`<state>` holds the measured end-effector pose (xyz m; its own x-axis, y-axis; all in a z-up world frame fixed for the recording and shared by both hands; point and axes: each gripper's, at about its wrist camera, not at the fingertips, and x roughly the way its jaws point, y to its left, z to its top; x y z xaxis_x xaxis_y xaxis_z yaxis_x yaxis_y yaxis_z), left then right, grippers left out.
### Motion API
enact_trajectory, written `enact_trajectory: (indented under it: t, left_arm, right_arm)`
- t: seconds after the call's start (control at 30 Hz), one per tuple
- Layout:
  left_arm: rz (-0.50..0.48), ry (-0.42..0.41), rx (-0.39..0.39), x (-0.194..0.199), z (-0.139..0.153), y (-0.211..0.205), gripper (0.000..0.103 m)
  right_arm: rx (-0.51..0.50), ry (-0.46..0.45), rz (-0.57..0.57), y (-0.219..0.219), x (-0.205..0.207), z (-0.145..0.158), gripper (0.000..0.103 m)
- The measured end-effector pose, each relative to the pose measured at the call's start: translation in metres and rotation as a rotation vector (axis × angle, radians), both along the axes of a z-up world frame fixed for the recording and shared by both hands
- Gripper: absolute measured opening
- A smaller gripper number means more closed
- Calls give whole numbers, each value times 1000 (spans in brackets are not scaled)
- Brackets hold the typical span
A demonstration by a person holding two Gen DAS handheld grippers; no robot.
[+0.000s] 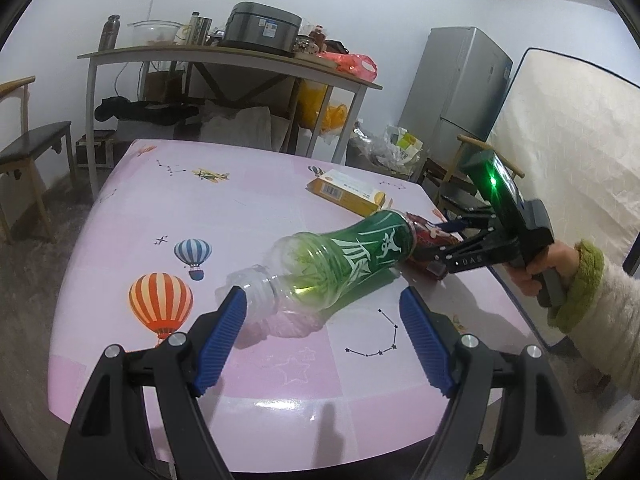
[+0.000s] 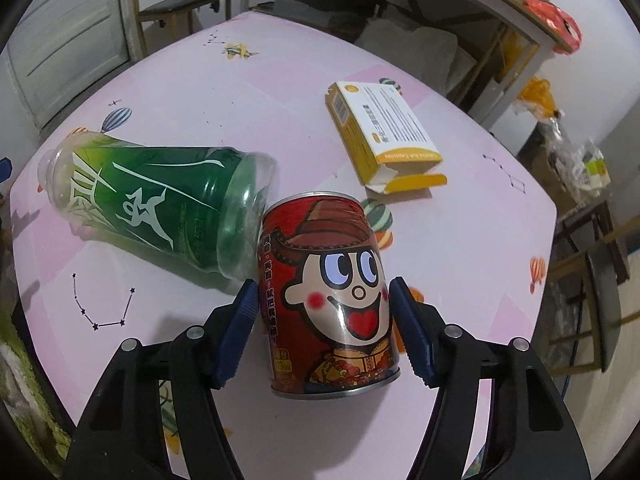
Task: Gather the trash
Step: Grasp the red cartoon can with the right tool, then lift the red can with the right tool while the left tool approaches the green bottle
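Red can [image 2: 328,296]: lying on its side on the pink table [image 2: 240,92], cartoon face up, its far end touching the base of the green bottle [image 2: 160,204]. I am bringing my right gripper [image 2: 324,316] around it; the blue pads [image 2: 240,316] are flanking the can's body on both sides, very near the metal, but I cannot tell that they are pressing yet, so I am treating the can as not gripped.

Green bottle: also lying on its side, uncapped neck toward my left hand, in the left wrist view [image 1: 340,264] stretching away toward the can. I am holding my left gripper [image 1: 324,312] wide apart just short of the neck; one pad [image 1: 224,324] is sitting beside the threaded mouth, the other standing well clear, and nothing is clamped.

Yellow box [image 2: 380,128]: lying flat farther back on the table, one end flap open, apart from both drinks containers.

Surroundings: a cluttered side table [image 1: 224,60], a grey fridge [image 1: 456,88] and a mattress [image 1: 560,128] are standing beyond the table; my right hand [image 1: 540,268], in a green-cuffed sleeve, is holding the other tool.

Hazards, in my judgement: the can is round and smooth, so pads closing off-centre are likely to squirt it forward into the bottle and set both rolling. The bottle looks light and thin-walled; a pinch at the neck may spin it away, and a hard squeeze may crumple it. No bin is showing in either view.
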<state>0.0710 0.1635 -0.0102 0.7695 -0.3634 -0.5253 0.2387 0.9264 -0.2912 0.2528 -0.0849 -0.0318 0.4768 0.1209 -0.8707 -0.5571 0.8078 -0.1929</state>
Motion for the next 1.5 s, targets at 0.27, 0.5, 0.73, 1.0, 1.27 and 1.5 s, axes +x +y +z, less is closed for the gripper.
enact_trajectory:
  t: [0.27,0.5,0.73,1.0,1.27,1.5]
  left_arm:
    - [-1,-3,-10,1,-2,1,77]
    - [-14,-2,-12,0,-5,-4,77]
    - [-26,-7,-11,-4,-6,-9,77]
    - [-38,-6,-12,-6,-7,-14,77]
    - [-44,-3,-12,-5,-8,-17,77]
    - [-53,-4,-2,-6,-9,-19,77]
  right_arm:
    - [48,29,-122,-15,-17,1,63]
    - [88,55,-196,-31,-32,1,63]
    - [114,66,-221,-35,-46,1,63]
    - [135,79,-218,-32,-57,0,63]
    - [168,92,-210,-29,-64,0,63]
    - [219,106,-169,-18,-70,0,63]
